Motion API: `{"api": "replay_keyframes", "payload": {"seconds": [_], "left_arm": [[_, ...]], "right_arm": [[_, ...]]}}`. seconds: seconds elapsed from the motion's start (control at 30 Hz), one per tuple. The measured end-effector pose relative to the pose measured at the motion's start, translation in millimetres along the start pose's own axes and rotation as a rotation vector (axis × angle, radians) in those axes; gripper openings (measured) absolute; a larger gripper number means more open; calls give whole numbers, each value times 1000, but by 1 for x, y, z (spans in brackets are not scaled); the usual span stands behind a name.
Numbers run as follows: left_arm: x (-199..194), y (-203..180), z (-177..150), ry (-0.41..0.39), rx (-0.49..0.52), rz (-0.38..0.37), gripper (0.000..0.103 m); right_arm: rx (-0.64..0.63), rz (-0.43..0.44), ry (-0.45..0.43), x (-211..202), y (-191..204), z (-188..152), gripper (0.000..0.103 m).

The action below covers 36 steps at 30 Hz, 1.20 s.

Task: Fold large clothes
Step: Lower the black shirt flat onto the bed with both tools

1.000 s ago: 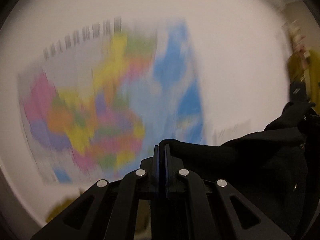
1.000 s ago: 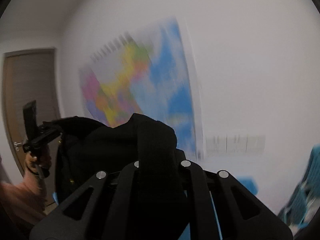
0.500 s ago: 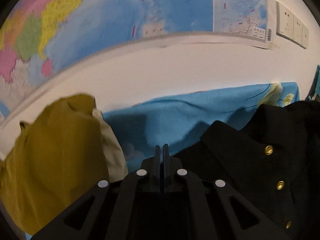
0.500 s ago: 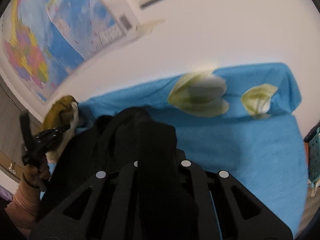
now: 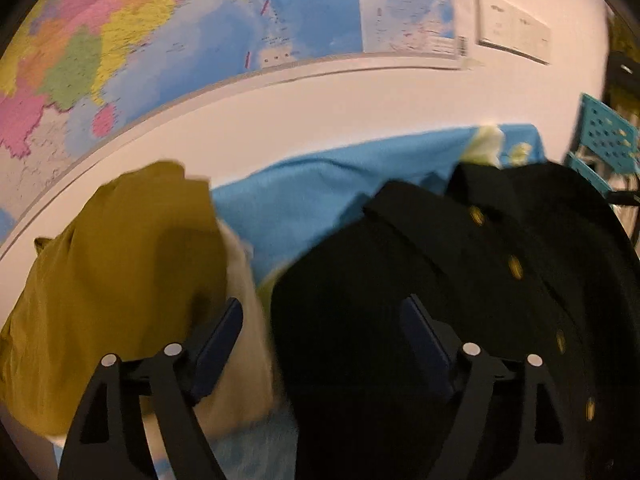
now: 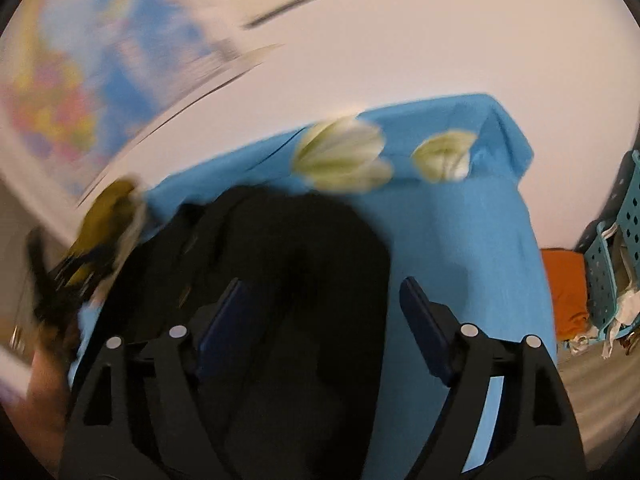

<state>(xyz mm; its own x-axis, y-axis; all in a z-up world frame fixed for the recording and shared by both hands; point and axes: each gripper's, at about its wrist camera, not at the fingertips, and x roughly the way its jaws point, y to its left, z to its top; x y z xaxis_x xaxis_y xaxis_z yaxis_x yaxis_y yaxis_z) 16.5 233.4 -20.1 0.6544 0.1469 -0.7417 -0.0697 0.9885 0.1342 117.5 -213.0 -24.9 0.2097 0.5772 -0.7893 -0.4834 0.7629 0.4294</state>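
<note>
Black cloth fills the middle of both our views: the black coat lies on the blue sheet that covers the bed, its row of brass buttons running down the side away from the mustard garment. We take the coat as our landmark. Just beside it, on the wall side, the mustard garment sits heaped, with a pale lining showing at the edge that meets the coat. Beyond the coat, the sheet shows white flower prints (blurred in the right wrist view). Above the coat hangs a coloured map on the white wall.

Our left gripper has its jaws opening, spread wide, with the coat's cloth lying between the fingers but not pinched. Our right gripper is the same: jaws opening, wide apart, a fold of the coat between them and the pads clear of it. Past the coat's far end stands a teal basket beside something orange.
</note>
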Motion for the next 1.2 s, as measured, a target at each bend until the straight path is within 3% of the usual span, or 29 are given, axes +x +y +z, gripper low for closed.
{"api": "replay_keyframes", "payload": {"seconds": [0.1, 0.17, 0.2, 0.23, 0.27, 0.3, 0.33, 0.4, 0.5, 0.57, 0.63, 0.7, 0.8, 0.87, 0.9, 0.97, 1.0, 1.03, 1.07, 1.13, 1.2], "left_arm": [[-20, 3, -29, 16, 9, -48, 82], [-30, 7, -44, 35, 11, -64, 83], [-33, 8, -52, 41, 18, -63, 83], [-36, 9, -60, 41, 20, -61, 84], [-37, 8, -65, 52, 18, -69, 84], [-37, 8, -69, 61, 14, -79, 84], [-37, 8, -71, 66, 12, -86, 84], [-38, 6, -75, 70, 20, -86, 84], [-49, 6, -75, 47, 34, -86, 84], [-56, 11, -76, 27, 38, -83, 83], [-60, 17, -78, 22, 27, -80, 84], [-59, 22, -84, 31, 17, -89, 84], [-58, 25, -93, 76, 3, -136, 84], [-57, 24, -100, 107, 0, -177, 87], [-58, 23, -105, 108, 5, -177, 87], [-62, 23, -112, 105, 11, -195, 90], [-64, 24, -116, 108, 3, -226, 93], [-65, 24, -120, 111, -5, -256, 93], [-67, 23, -123, 111, -7, -280, 93], [-66, 19, -130, 123, 3, -301, 94], [-56, 11, -135, 169, 14, -312, 94]], "right_arm": [[-11, 58, 52, -24, 15, -57, 80], [22, 50, 88, -32, 20, -96, 80], [39, 64, 100, -33, 21, -109, 74], [51, 82, 116, -33, 23, -124, 60], [44, 68, 113, -33, 25, -129, 56], [20, 49, 99, -35, 30, -132, 41], [10, 58, 91, -39, 32, -131, 7], [-8, 20, 50, -53, 37, -120, 6], [-57, -84, -70, -100, 41, -98, 5], [-26, -172, -171, -135, 26, -83, 5], [10, -303, -222, -151, 7, -73, 5], [55, -371, -207, -141, -17, -68, 6], [111, -455, -83, -91, -51, -74, 9], [151, -504, -10, -63, -68, -83, 18], [168, -514, -4, -59, -70, -86, 29], [165, -500, -80, -77, -64, -94, 38], [147, -494, -156, -93, -50, -96, 49], [122, -462, -200, -106, -41, -101, 50], [67, -370, -240, -118, -19, -106, 51], [-65, -236, -206, -114, 22, -117, 59], [-175, -191, -114, -91, 50, -129, 60]]}}
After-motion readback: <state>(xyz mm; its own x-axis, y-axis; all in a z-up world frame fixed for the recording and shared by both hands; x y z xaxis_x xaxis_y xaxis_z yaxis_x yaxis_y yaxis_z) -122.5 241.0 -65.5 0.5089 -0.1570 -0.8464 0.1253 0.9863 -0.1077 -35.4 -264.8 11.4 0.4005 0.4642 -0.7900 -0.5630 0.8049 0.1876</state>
